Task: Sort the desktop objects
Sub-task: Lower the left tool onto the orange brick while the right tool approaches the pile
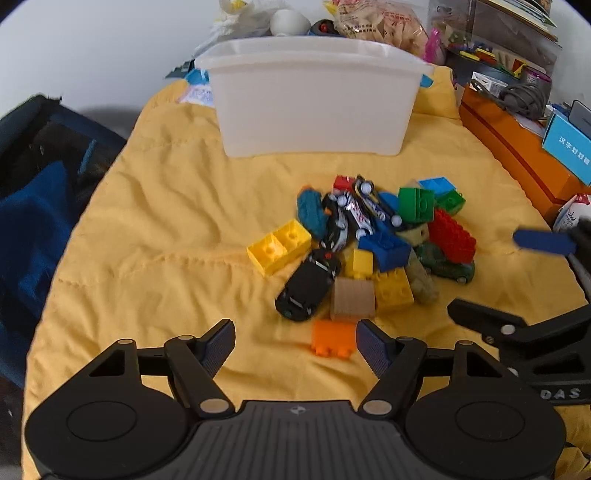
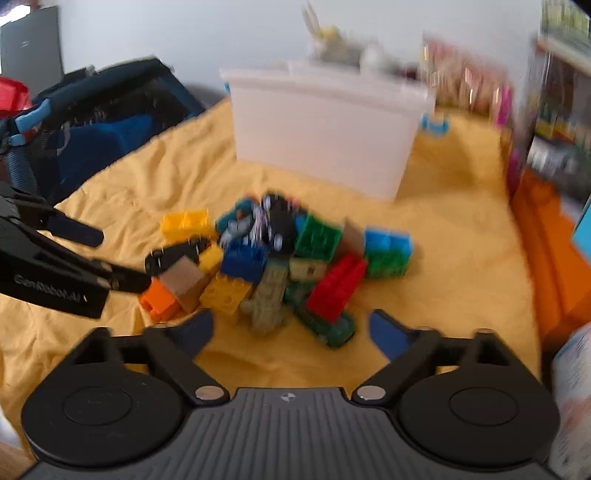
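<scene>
A pile of toy bricks and toy cars lies on the yellow cloth, in front of a white plastic bin. An orange brick lies nearest, just ahead of my left gripper, which is open and empty. A black toy car and a brown block lie just beyond it. In the blurred right wrist view the pile lies ahead of my right gripper, open and empty. The left gripper shows at its left, near the orange brick.
A dark blue bag lies left of the cloth. An orange box with a light blue carton borders the right edge. Snack bags and clutter stand behind the bin. The white bin also shows in the right wrist view.
</scene>
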### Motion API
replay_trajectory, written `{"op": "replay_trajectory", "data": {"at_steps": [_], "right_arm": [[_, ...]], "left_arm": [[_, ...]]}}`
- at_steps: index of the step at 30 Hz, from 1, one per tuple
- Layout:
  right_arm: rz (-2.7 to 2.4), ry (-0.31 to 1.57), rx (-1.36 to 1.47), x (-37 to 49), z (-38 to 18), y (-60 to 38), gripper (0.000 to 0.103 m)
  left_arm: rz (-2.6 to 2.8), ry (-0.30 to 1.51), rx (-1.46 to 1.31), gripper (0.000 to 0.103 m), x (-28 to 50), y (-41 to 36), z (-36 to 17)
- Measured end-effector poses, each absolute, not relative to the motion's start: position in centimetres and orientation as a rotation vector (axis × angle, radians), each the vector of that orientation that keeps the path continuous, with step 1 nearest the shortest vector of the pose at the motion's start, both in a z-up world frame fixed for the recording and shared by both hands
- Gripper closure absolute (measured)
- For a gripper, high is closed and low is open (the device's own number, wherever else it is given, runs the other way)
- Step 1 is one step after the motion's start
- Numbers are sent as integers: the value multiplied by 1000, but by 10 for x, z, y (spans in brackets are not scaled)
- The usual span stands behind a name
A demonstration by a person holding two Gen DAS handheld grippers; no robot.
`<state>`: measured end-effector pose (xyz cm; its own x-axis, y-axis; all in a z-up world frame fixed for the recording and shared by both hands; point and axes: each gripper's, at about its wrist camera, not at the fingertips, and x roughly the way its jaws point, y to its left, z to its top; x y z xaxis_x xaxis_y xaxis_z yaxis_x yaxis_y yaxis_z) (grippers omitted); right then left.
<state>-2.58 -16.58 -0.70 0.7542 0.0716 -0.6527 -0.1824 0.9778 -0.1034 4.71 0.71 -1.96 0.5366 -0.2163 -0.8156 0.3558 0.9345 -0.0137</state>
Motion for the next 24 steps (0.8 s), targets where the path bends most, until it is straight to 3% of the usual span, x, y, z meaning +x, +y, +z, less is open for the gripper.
{"op": "replay_trajectory", "data": {"at_steps": [3, 5, 7, 9, 13, 20, 22, 24], "right_arm": [[186, 711, -188, -25, -8, -162, 6], [207, 796, -158, -17, -16, -163, 21], [186, 883, -133, -11, -29, -166, 48], [170, 939, -89, -9, -38, -173, 57], [152, 949, -50, -13, -42, -182, 57], [136, 935, -50, -15, -39, -181, 56], [134, 933, -52, -17, -38, -181, 56], [137, 929, -56, -16, -38, -179, 56]], "left_arm": [[-359, 978, 139, 30, 45, 7, -27], [-372, 985, 142, 30, 43, 3, -29], [-384, 978, 165, 30, 41, -2, -28], [-399, 972, 187, 30, 39, -6, -29], [-408, 969, 203, 32, 41, -8, -34], [-485, 1001, 203, 56, 49, -15, -51], [-499, 998, 204, 68, 49, -14, -50], [-521, 1014, 176, 68, 47, -8, -47]]}}
